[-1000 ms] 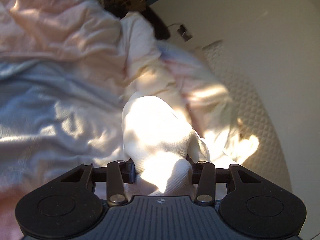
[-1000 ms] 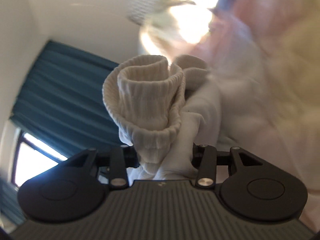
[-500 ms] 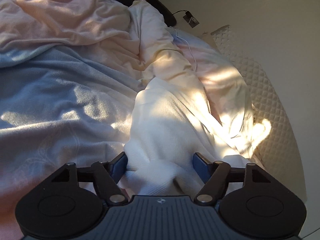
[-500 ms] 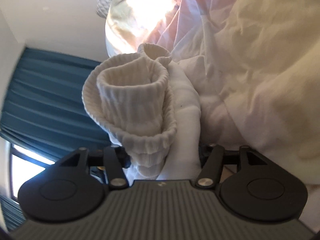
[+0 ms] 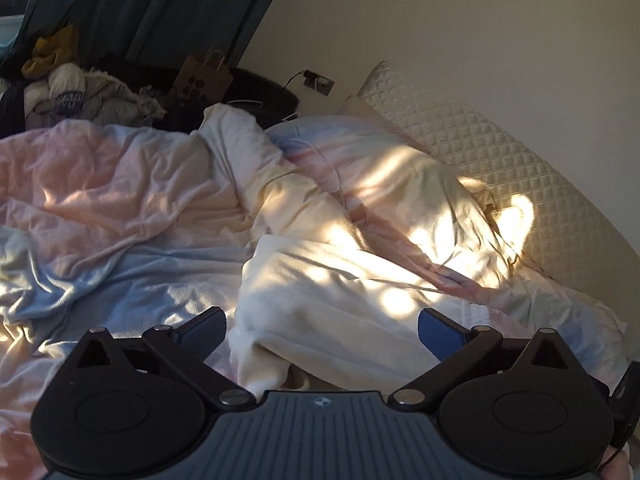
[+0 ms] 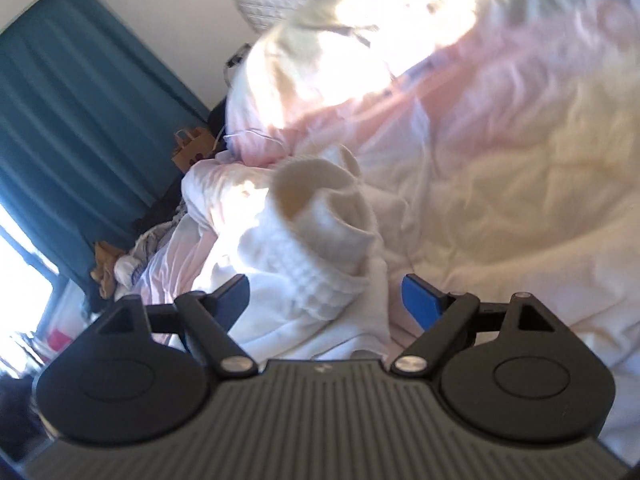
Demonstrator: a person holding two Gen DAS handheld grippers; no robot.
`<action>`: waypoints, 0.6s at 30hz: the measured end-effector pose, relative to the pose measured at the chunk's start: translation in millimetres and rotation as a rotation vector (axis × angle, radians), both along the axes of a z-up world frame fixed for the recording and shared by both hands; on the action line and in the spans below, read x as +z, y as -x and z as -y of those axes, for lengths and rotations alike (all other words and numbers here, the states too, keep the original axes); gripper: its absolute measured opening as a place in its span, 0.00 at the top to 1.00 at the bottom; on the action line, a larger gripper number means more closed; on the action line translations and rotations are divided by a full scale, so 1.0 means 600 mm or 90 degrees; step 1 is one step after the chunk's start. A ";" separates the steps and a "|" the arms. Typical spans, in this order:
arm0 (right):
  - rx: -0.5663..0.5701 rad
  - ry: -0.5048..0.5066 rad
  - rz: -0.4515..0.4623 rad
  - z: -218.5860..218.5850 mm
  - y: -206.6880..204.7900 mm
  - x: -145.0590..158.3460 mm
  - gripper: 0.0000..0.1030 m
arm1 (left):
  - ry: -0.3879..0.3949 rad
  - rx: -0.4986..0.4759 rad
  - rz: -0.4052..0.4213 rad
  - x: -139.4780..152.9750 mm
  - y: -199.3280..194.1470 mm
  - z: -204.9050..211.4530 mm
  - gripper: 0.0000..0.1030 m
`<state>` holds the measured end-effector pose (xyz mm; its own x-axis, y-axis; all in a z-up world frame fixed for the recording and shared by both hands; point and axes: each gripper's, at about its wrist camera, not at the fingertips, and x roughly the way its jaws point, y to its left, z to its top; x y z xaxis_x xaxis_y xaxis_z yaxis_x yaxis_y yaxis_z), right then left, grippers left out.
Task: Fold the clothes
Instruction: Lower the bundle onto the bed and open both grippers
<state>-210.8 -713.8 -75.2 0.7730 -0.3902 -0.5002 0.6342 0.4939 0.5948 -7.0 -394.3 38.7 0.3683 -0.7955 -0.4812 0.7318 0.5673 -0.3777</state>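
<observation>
A white ribbed sock pair [image 6: 320, 236], rolled cuff up, lies on the rumpled bedding between the open fingers of my right gripper [image 6: 326, 300]; the jaws stand wide apart and do not touch it. My left gripper [image 5: 322, 328] is also wide open and empty, hovering over a cream-white blanket [image 5: 320, 292] on the bed. The sock does not show in the left wrist view.
Pink, white and light blue bedding [image 5: 120, 200] covers the bed. A quilted headboard [image 5: 500, 152] runs along the right. A pile of clothes [image 5: 68, 92], a paper bag [image 5: 204, 76] and teal curtains [image 6: 60, 100] stand beyond the bed.
Both grippers opened and let go of the white sock; it now rests on the bed. The left gripper drew back and tilted up, showing the far wall.
</observation>
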 end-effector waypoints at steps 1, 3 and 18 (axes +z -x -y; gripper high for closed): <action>0.010 0.023 -0.009 -0.013 0.002 0.019 0.17 | -0.002 0.000 0.009 0.014 0.014 -0.009 0.00; 0.031 0.070 -0.028 -0.040 0.006 0.056 0.18 | -0.007 -0.002 0.030 0.038 0.041 -0.026 0.00; 0.087 0.323 -0.123 -0.300 0.026 0.213 0.18 | -0.062 0.034 0.161 0.121 0.182 -0.182 0.00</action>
<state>-226.4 -533.8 52.5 0.7461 -0.5217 -0.4137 0.6183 0.7734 0.1396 -116.3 -285.0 111.3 0.5263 -0.7263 -0.4421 0.7641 0.6321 -0.1289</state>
